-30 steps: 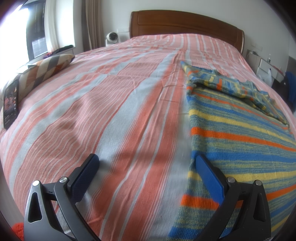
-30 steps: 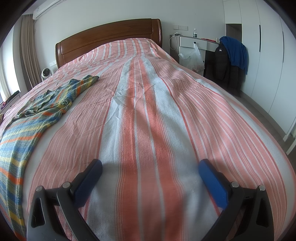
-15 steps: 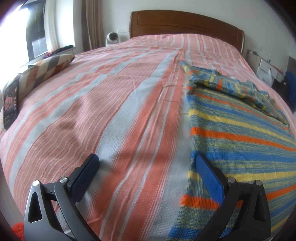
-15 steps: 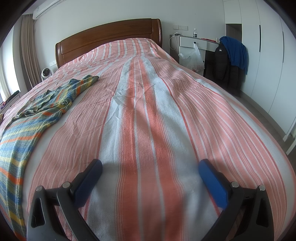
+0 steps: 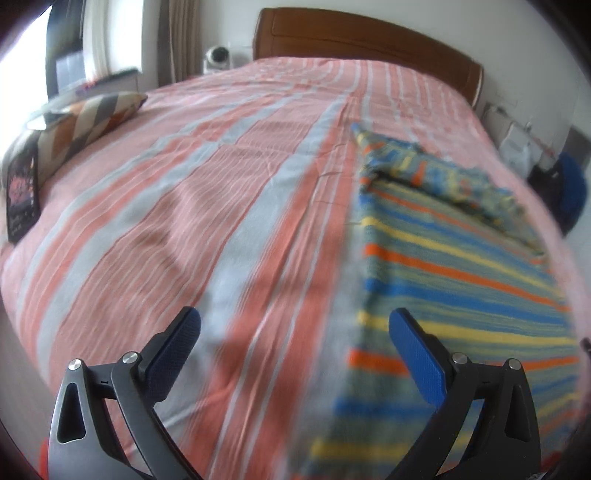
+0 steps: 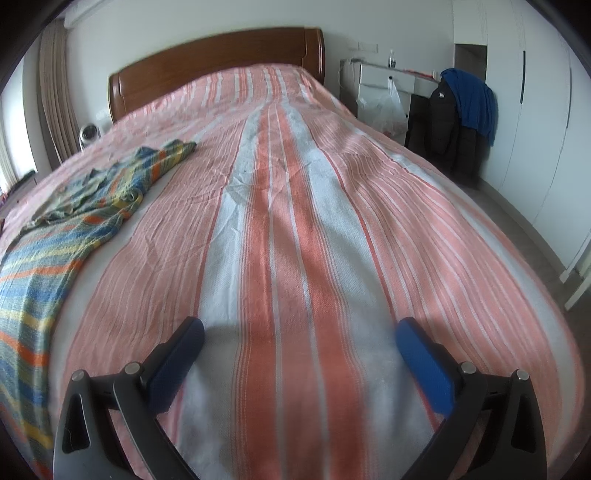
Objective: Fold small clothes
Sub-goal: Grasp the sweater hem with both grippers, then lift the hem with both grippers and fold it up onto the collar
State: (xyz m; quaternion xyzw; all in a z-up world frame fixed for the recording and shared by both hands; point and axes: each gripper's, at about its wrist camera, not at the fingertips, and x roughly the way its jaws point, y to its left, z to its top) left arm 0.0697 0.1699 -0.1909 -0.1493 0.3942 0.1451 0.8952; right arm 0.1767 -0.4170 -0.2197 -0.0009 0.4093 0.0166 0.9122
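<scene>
Left wrist view: the left gripper [image 5: 294, 326] hangs low over the bed [image 5: 236, 206], jaws spread wide and holding nothing.

Its right finger sits over the near edge of a striped garment [image 5: 458, 280] in blue, yellow and orange, which lies spread flat on the bedspread, its far end rumpled into folds; this view is partly blurred. Farther left a patterned cushion [image 5: 85, 122] rests at the bed's edge, and the wooden headboard [image 5: 369, 33] closes the far end. In the right wrist view the right gripper [image 6: 300, 330] has its jaws just as wide, empty, above bare bedspread, well apart from the garment [image 6: 62, 236] off to its left. Beyond, a blue jacket [image 6: 471, 99] hangs near a white desk [image 6: 384, 79].
</scene>
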